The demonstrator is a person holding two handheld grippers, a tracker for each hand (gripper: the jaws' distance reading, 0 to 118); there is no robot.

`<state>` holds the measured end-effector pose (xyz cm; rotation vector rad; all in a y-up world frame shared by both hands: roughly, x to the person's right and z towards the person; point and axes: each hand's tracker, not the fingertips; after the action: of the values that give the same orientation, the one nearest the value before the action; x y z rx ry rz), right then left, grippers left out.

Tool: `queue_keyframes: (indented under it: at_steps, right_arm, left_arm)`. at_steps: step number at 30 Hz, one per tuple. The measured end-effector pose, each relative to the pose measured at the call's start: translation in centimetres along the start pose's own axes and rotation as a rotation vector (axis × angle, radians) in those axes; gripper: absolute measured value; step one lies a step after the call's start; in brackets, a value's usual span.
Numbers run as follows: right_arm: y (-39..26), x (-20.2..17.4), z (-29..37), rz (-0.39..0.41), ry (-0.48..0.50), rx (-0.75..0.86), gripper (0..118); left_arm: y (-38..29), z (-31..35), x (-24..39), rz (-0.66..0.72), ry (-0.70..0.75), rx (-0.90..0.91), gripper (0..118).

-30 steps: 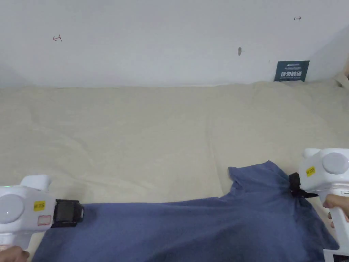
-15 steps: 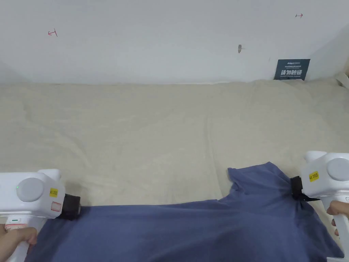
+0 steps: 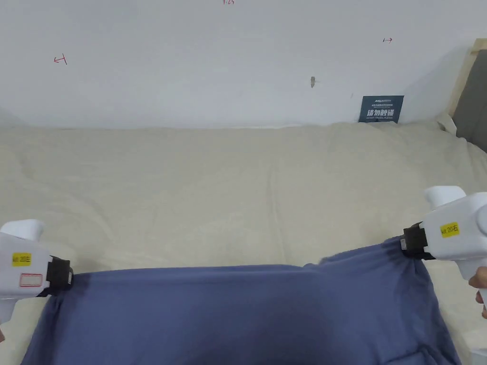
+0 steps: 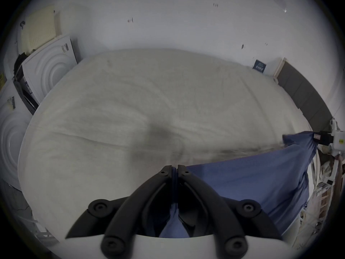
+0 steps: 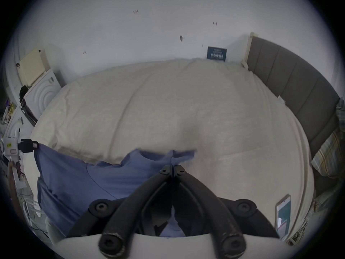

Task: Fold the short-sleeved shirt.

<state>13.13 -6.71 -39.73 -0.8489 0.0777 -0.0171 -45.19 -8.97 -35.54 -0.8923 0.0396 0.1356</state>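
Blue cotton short-sleeved shirt [image 3: 238, 313] stretched unfolded between left gripper [image 4: 174, 168] and right gripper [image 5: 172, 167], each clenched on its edge; folding not yet begun.

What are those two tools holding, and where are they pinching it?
Both hold the blue shirt. The left tool is shut on one end of its upper edge, the right tool on the other end, so the edge stretches between them.

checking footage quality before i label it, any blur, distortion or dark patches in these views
Head view: even light, sharp, no glare. Left gripper view: strong fisheye with black corners, dimmer and greyer, a soft dark shadow on the bed ahead of the left gripper, blur along the blue shirt top edge. Right gripper view: same fisheye, brighter; the shirt flap past the right gripper is motion-blurred.
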Motion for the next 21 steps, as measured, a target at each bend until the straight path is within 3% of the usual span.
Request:
queue_keyframes:
  at_steps: [4, 9, 13, 17, 18, 19, 20, 21]
  right_arm:
    - [-4.0, -0.1, 5.4, 0.02, 0.014, 0.052, 0]
    - [-11.8, 0.2, 9.3, 0.056, 0.013, -0.002, 0]
    - [-19.0, -0.2, 8.5, 0.091, 0.0, -0.103, 0]
    - [-22.3, 0.2, 6.0, 0.083, -0.002, -0.113, 3]
    - [-22.4, 0.1, 5.9, 0.065, -0.005, -0.091, 24]
    - [-22.5, 0.1, 5.8, 0.056, -0.008, -0.082, 51]
    - [-22.5, 0.2, 5.6, 0.056, -0.013, -0.08, 69]
    - [-22.5, 0.2, 5.6, 0.044, -0.031, -0.078, 77]
  left_arm:
    - [-3.6, 5.6, -0.3, 0.009, -0.029, 0.075, 5]
    - [-10.7, 8.7, -1.1, -0.019, -0.03, 0.06, 5]
    - [-17.5, 7.4, -1.9, -0.019, -0.034, -0.052, 5]
    - [-20.8, 6.7, -2.6, 0.076, -0.095, -0.089, 5]
    - [-20.8, 6.8, -2.9, 0.102, -0.084, -0.072, 12]
    - [-20.7, 7.0, -3.1, 0.11, -0.092, -0.067, 29]
    - [-20.5, 7.3, -3.3, 0.107, -0.098, -0.059, 49]
    - [-20.4, 7.4, -3.5, 0.113, -0.087, -0.043, 60]
